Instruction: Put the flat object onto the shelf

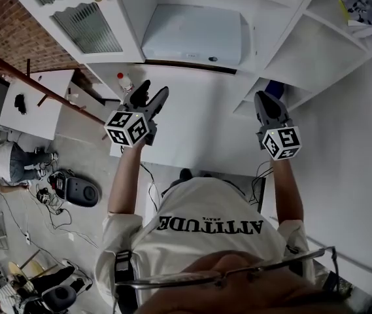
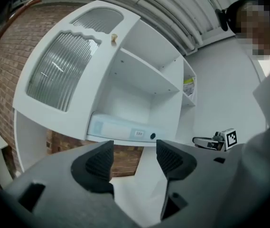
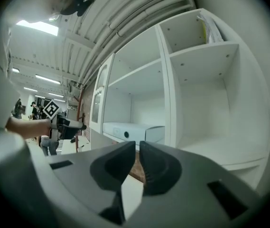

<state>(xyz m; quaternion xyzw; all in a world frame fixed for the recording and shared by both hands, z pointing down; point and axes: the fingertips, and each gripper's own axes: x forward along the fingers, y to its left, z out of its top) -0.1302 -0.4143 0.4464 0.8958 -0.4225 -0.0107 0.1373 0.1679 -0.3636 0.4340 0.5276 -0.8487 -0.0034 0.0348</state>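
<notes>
Closest to the head camera was the person's white shirt [image 1: 205, 241], with both forearms reaching from it toward a white cabinet [image 1: 289, 34]. Before the cabinet's left half, the left gripper [image 1: 153, 90] was held over the white counter [image 1: 199, 133] at the cabinet's foot. Its jaws stood apart with nothing between them, and only the counter and brick showed through the gap. The right gripper [image 1: 268, 98] was held before the cabinet's right half, near the divider between the middle bay and the narrower right bays. Its jaws were drawn together to a thin slit and held nothing. The task's thing, a pale flat box [image 1: 192, 34], lay flat on the bottom shelf [image 1: 253, 56] of the cabinet's middle bay. Its long front face, which carried a small dark round spot, ran along the shelf's front lip. Neither gripper touched the box, and both were well apart from it. The cabinet's door [image 1: 87, 25], with ribbed glass panes, hung open to the left of the middle bay. Printed papers [image 1: 367, 4] lay on an upper shelf in the cabinet's right section. A small bottle with a red cap [image 1: 125, 81] stood on the counter near the cabinet's left corner, just beside the left gripper's tips. A brick wall [image 1: 6, 28] rose to the cabinet's left.
</notes>
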